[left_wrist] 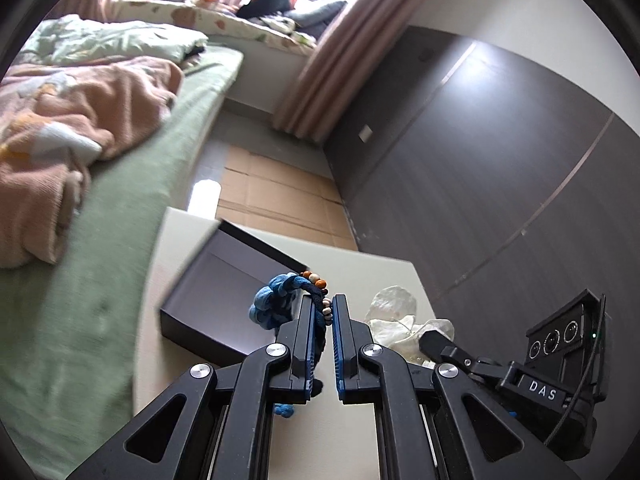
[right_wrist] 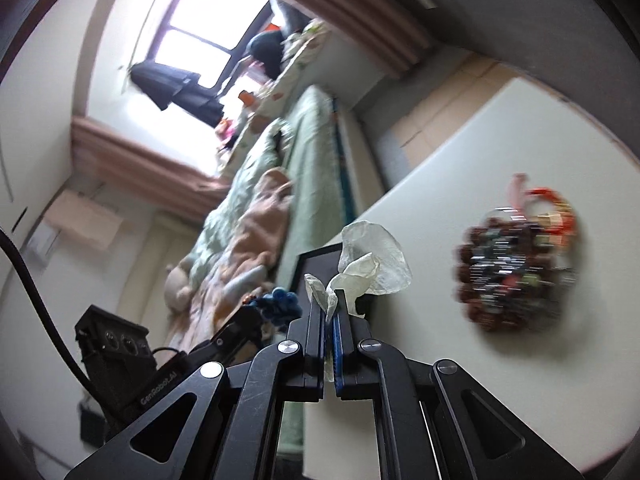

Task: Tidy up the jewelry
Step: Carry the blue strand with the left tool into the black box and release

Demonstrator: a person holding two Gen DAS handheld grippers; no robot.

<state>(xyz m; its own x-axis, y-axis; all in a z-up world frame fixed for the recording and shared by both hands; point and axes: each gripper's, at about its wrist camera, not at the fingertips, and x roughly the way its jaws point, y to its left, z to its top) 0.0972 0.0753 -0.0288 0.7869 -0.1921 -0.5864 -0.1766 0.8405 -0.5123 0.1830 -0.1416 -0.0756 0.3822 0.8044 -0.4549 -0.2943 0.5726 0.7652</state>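
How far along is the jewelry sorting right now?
Done: nothing shows in the visible part of the black box. In hand: the left tool grips a blue bracelet, the right tool a clear bag. Left: a blurred jewelry pile on the table.

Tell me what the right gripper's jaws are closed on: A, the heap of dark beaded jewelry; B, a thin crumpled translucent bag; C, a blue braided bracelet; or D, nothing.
B: in the right wrist view the right gripper pinches a thin crumpled translucent bag, while the heap of beaded jewelry lies apart on the table.
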